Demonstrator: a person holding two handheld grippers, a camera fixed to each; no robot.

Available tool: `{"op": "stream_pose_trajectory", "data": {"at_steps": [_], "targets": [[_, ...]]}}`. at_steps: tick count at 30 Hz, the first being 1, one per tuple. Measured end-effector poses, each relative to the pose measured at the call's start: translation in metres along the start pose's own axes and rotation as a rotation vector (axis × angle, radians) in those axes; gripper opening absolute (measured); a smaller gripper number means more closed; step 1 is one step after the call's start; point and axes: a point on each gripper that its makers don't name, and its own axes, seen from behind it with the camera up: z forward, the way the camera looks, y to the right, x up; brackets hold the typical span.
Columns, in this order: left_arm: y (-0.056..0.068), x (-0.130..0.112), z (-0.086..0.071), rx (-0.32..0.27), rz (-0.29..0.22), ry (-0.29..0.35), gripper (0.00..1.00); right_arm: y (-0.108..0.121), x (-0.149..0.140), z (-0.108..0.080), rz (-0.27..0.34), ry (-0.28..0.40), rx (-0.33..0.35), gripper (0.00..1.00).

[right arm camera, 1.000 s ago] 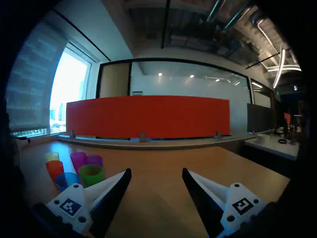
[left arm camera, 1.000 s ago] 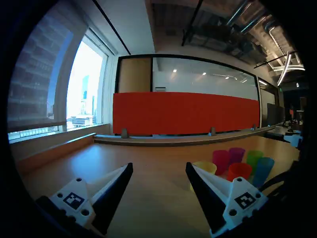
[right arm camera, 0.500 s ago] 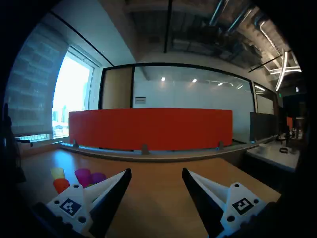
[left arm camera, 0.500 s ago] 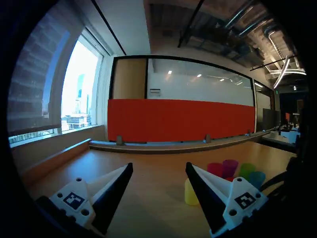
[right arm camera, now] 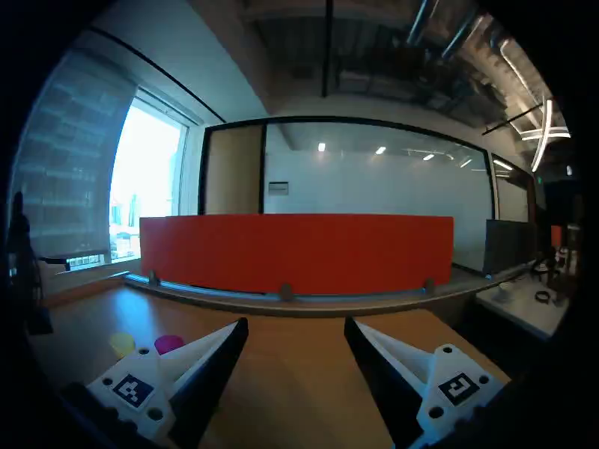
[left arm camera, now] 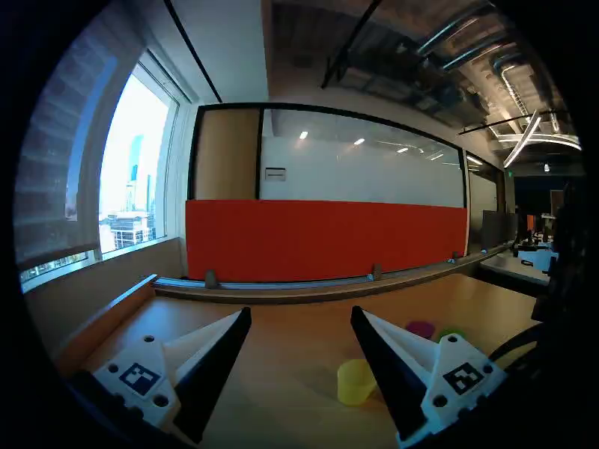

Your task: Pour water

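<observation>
As I read both feeds over the table | left gripper: fingers spread apart | right gripper: fingers spread apart | yellow cup: upright, on my side of the red partition, just by left gripper's right finger | magenta cup, green cup: between yellow cup and red partition

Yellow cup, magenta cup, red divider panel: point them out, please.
yellow cup (left arm camera: pixel 355 385), left gripper view, on its side wall.
magenta cup (left arm camera: pixel 420 328), left gripper view, on its visible top.
red divider panel (left arm camera: pixel 322 239), left gripper view, middle of its face.
</observation>
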Motion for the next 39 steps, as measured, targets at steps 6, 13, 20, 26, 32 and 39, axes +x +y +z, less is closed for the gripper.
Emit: {"op": "stream_pose_trajectory", "data": {"at_steps": [6, 13, 20, 26, 32, 39], "targets": [[0.006, 0.026, 0.006, -0.038, 0.021, -0.006, 0.99, -0.003, 0.028, 0.005, 0.003, 0.021, 0.032, 0.99], [0.019, 0.037, 0.011, -0.107, 0.013, -0.019, 0.99, -0.009, 0.041, 0.007, -0.024, 0.021, 0.073, 0.99], [0.041, 0.040, 0.010, -0.235, 0.006, -0.026, 0.99, -0.021, 0.038, 0.008, -0.031, -0.016, 0.153, 0.99], [0.055, 0.038, 0.009, -0.324, 0.000, -0.047, 0.99, -0.037, 0.044, 0.005, -0.025, -0.031, 0.261, 0.99], [0.062, 0.034, 0.010, -0.374, 0.062, -0.073, 0.99, -0.053, 0.047, -0.001, -0.044, -0.048, 0.366, 0.99], [0.078, 0.033, 0.009, -0.446, 0.080, -0.095, 0.99, -0.068, 0.051, -0.007, -0.045, -0.068, 0.466, 0.99]]}}
